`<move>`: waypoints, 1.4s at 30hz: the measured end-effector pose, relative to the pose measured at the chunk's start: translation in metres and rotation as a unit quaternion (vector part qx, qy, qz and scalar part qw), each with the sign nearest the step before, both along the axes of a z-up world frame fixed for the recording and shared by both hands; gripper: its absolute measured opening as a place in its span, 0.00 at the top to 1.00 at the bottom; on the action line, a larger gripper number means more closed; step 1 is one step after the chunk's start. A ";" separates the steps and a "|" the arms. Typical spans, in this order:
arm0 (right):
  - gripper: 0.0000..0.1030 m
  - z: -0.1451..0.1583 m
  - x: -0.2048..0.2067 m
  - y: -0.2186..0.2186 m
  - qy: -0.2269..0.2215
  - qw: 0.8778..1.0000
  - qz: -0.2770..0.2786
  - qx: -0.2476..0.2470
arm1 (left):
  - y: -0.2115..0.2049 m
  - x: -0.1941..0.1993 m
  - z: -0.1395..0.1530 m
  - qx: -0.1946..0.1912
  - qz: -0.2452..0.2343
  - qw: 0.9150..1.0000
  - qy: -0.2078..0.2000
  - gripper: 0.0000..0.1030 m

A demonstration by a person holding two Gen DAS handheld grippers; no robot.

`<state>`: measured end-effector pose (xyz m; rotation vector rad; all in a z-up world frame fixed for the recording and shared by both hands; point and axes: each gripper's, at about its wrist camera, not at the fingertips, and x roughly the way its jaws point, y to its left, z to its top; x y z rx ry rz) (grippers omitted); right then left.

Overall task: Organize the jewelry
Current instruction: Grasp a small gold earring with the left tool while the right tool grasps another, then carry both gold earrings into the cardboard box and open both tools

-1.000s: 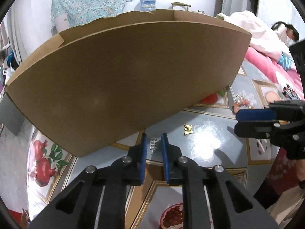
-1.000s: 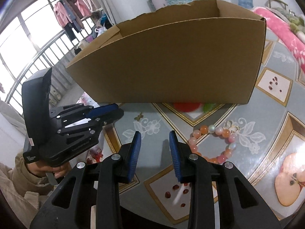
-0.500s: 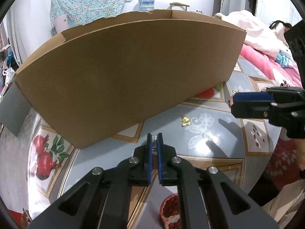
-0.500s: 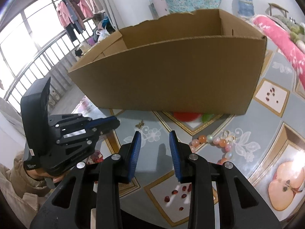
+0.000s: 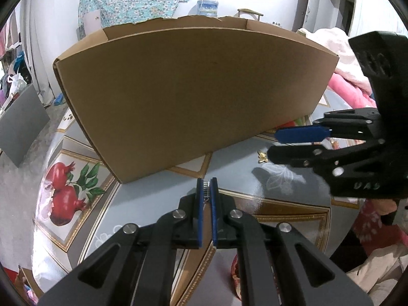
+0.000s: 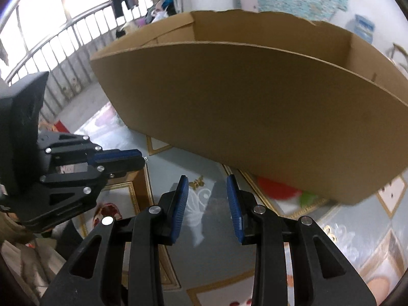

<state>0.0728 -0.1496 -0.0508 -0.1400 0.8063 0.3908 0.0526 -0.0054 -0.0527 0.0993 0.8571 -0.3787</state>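
Two grippers work over a table [image 5: 158,211] with a fruit-patterned cover, in front of a big open cardboard box [image 5: 193,94]. Farthest left, the left gripper [image 5: 206,191] has its blue pads pressed together on a small silver toothed piece [image 5: 206,185], seemingly a little hair clip, which sticks up between the fingertips just above the table. So the step in hand looks like the pick-up of this piece, with the grasp made and the carry not yet done. The next move, as I judge it, calls for raising the clip over the near wall of the box, which stands tall just beyond the fingertips, and letting go only once it is past the rim.

Further right lies a small gold butterfly charm [image 5: 262,156] on the table, near the foot of the box. The right gripper [image 6: 207,201] hangs close over it, its jaws partly apart and nothing between them; in its own view the charm [image 6: 198,181] sits just beyond its left fingertip, so it must shift a little left and forward to straddle it.
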 end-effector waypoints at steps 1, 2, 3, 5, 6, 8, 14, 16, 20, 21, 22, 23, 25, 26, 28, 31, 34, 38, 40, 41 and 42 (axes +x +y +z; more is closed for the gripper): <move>0.70 -0.001 0.001 0.004 -0.001 1.000 0.003 -0.007 | 0.001 0.000 0.000 -0.002 0.000 1.000 0.000 0.96; 0.70 -0.002 0.001 0.006 -0.002 1.000 0.005 -0.013 | 0.002 0.000 0.000 -0.004 0.000 1.000 0.000 0.96; 0.70 -0.004 0.002 0.010 -0.005 1.000 0.008 -0.025 | 0.004 0.001 0.000 -0.005 0.000 1.000 0.000 0.96; 0.71 -0.006 0.000 0.015 -0.010 0.999 0.011 -0.040 | 0.006 0.001 -0.001 -0.009 0.000 1.000 0.001 0.96; 0.71 -0.007 -0.001 0.018 -0.013 0.999 0.013 -0.049 | 0.007 0.001 0.000 -0.009 0.000 1.000 0.001 0.96; 0.75 -0.007 -0.003 0.022 -0.016 0.998 0.019 -0.061 | 0.007 0.001 -0.001 -0.010 0.000 1.000 0.001 0.96; 0.89 -0.007 -0.002 0.025 -0.009 0.998 0.022 -0.061 | 0.009 0.002 -0.001 -0.013 0.001 1.000 0.001 0.96; 0.90 -0.007 -0.001 0.026 -0.009 0.998 0.021 -0.059 | 0.009 0.002 0.000 -0.013 0.001 1.000 0.001 0.96; 0.90 -0.006 -0.002 0.024 -0.009 0.999 0.018 -0.050 | 0.008 0.001 0.000 -0.012 0.001 1.000 0.000 0.96; 0.90 -0.006 -0.002 0.024 -0.008 0.999 0.017 -0.048 | 0.008 0.001 -0.001 -0.012 0.001 1.000 -0.001 0.96; 0.90 -0.006 -0.002 0.021 -0.008 0.999 0.017 -0.047 | 0.008 0.001 0.000 -0.012 0.001 1.000 -0.001 0.96; 0.90 -0.005 -0.002 0.021 -0.008 0.999 0.017 -0.046 | 0.008 0.001 -0.001 -0.012 0.001 1.000 -0.001 0.96; 0.90 -0.002 -0.002 0.013 -0.007 0.999 0.017 -0.042 | 0.008 0.001 0.000 -0.011 0.000 1.000 -0.001 0.96; 0.90 -0.001 -0.003 0.012 -0.008 0.999 0.016 -0.041 | 0.007 0.000 0.000 -0.010 0.000 1.000 -0.002 0.96; 0.90 0.005 -0.007 0.000 -0.011 0.999 0.015 -0.039 | 0.007 0.000 0.000 -0.009 -0.001 1.000 -0.004 0.96; 0.90 0.009 -0.013 -0.006 -0.015 0.999 0.010 -0.035 | 0.008 -0.001 0.000 -0.012 -0.002 1.000 -0.006 0.96; 0.90 0.016 -0.018 -0.011 -0.020 0.999 0.003 -0.031 | 0.009 -0.002 0.001 -0.012 -0.003 1.000 -0.008 0.96; 0.90 0.023 -0.026 -0.019 -0.029 0.999 -0.004 -0.026 | 0.009 -0.006 0.006 -0.013 -0.004 1.000 -0.013 0.96; 0.90 0.028 -0.033 -0.023 -0.036 0.999 -0.006 -0.021 | 0.007 -0.008 0.010 -0.012 -0.005 1.000 -0.019 0.96; 0.90 0.029 -0.035 -0.024 -0.039 0.999 -0.007 -0.021 | 0.007 -0.009 0.013 -0.013 -0.006 1.000 -0.022 0.96; 0.90 0.035 -0.041 -0.025 -0.044 0.999 -0.008 -0.019 | 0.006 -0.011 0.015 -0.014 -0.007 1.000 -0.024 0.96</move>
